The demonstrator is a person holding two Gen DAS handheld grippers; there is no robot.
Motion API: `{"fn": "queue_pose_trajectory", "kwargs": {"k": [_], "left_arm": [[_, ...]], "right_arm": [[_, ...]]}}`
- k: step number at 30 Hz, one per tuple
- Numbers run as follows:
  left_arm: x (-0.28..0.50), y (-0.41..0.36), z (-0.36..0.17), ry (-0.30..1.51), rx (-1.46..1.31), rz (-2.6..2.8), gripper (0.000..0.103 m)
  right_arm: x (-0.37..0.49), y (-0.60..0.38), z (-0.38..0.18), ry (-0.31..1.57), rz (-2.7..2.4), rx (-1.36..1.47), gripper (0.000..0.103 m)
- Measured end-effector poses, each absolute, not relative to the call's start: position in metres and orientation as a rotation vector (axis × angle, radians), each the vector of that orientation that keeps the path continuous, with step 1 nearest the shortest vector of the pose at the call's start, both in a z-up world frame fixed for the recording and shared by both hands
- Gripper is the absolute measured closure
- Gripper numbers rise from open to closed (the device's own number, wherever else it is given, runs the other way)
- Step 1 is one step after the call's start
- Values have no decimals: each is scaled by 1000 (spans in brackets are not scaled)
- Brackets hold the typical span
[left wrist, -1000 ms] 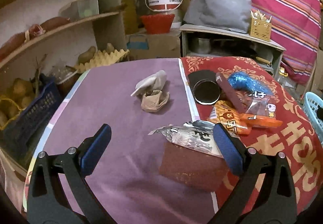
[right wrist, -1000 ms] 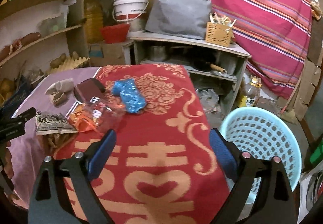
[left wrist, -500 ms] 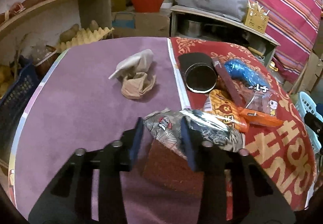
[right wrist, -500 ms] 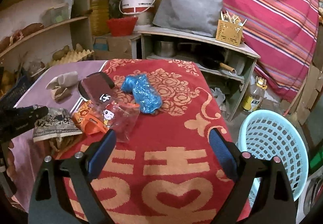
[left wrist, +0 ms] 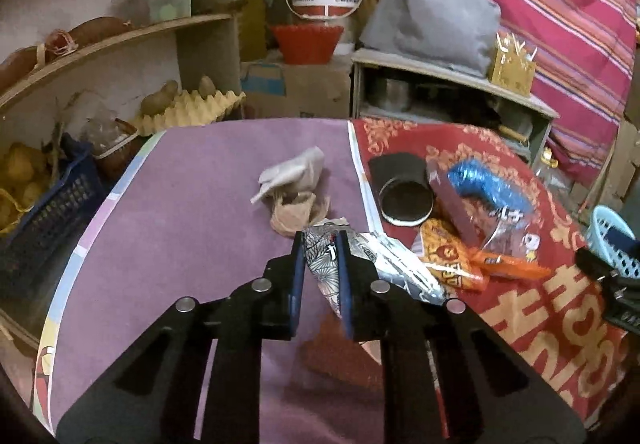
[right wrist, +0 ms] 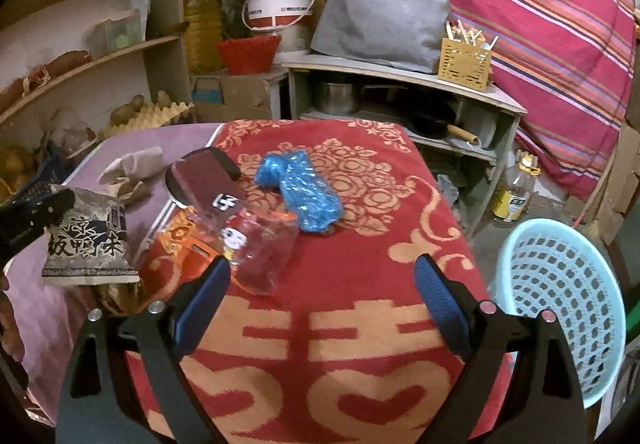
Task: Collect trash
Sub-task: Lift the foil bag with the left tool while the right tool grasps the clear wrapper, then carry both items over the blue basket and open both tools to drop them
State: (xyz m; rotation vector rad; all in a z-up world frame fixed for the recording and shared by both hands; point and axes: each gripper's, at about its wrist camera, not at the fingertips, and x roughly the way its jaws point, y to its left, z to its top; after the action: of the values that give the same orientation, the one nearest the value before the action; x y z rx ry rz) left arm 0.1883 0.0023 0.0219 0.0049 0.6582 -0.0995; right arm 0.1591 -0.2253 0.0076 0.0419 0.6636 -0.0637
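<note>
Silver snack wrapper: a crinkled silver foil packet with black characters (left wrist: 326,264) is sitting between the pads of the left gripper (left wrist: 320,240); the jaws have just been closing and are now pressing on its end. In the right wrist view the packet (right wrist: 86,240) is hanging lifted over the purple cloth.
Left gripper: it is pinching the foil packet, with a dark red rectangular pad (left wrist: 340,356) lying on the table under it.
Right gripper: its blue-padded jaws (right wrist: 322,284) are standing wide apart over the red and gold patterned cloth (right wrist: 360,344), holding nothing.
Other trash nearby: a crumpled beige and grey paper wad (left wrist: 296,183) is lying just beyond the packet; an orange snack bag (left wrist: 452,260), a clear plastic bag with a cartoon figure (right wrist: 256,248) and a crumpled blue plastic wrapper (right wrist: 304,187) are lying in a heap to the right.
In the way: a round black tin with white rim (left wrist: 406,195) and a dark red bar (left wrist: 452,199) are touching the heap.
Basket: a light blue perforated plastic basket (right wrist: 560,300) is standing on the floor beside the table, at the right.
Table: a purple cloth (left wrist: 180,224) is covering its left part.
</note>
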Motion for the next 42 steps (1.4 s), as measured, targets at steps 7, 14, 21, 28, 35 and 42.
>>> {"fn": "queue_pose_trajectory", "kwargs": {"k": [7,14,21,28,35,42], "left_arm": [[194,6,21,638,38,-58,90],[203,20,16,655,11,-51,90],[207,19,17,656,-6,-58,90],[198,10,30,617,-23,-71,91],[184,-7,51,559,-51,-102,91],[169,-42,71,514,-53,-159,91]], "right_arm": [[186,-200,-4,702,-35,18,12],[203,-191,-14,739,-9,3,22],[211,-185,-19,776,86,42,77],[188,-194,6,693,112,51,100],[154,-233,39,589,54,70,100],[124,-275,54,547,-6,105,100]]}}
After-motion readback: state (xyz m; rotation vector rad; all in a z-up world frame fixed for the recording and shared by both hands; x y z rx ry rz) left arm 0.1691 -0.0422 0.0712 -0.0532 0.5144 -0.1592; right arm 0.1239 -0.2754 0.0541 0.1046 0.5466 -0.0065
